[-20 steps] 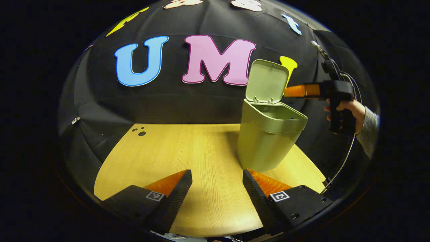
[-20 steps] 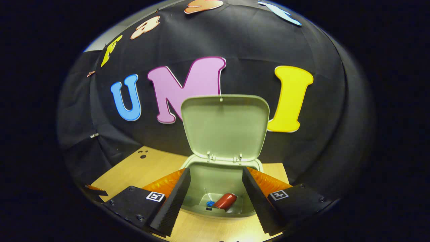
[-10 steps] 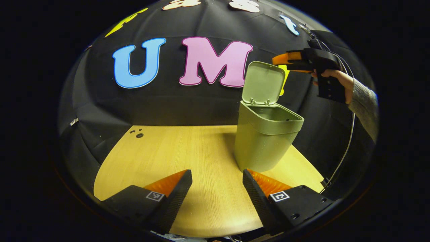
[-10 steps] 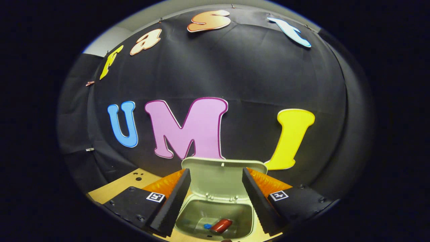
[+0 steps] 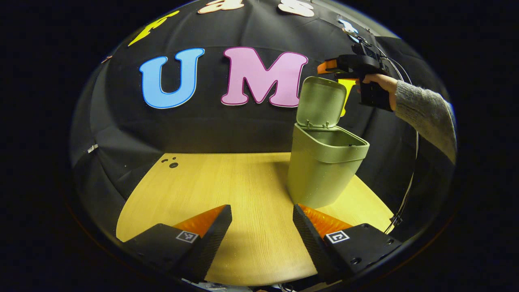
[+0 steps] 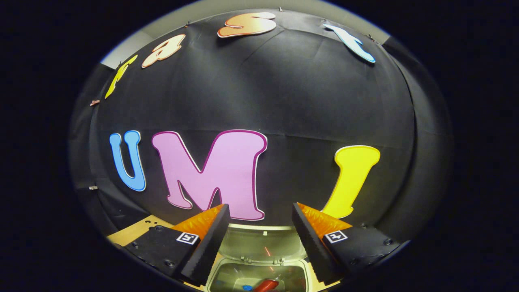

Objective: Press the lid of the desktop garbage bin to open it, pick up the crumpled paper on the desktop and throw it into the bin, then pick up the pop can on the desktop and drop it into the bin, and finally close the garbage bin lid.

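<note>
The right gripper (image 6: 259,239), jaws spread and empty, has risen above the upright lid (image 5: 321,101) of the green bin (image 5: 324,170); the pop can (image 6: 265,286) lies inside, leaving only closing. The left gripper (image 5: 261,231) hangs spread over the table (image 5: 227,182).

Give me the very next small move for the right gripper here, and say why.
Probably tip the right gripper forward and down onto the top edge of the upright green plastic lid to swing it shut. In the right gripper view a red can already lies inside the open olive-green desktop bin, the wooden desktop looks bare in the left gripper view, and that gripper hangs open just above the lid.
</note>
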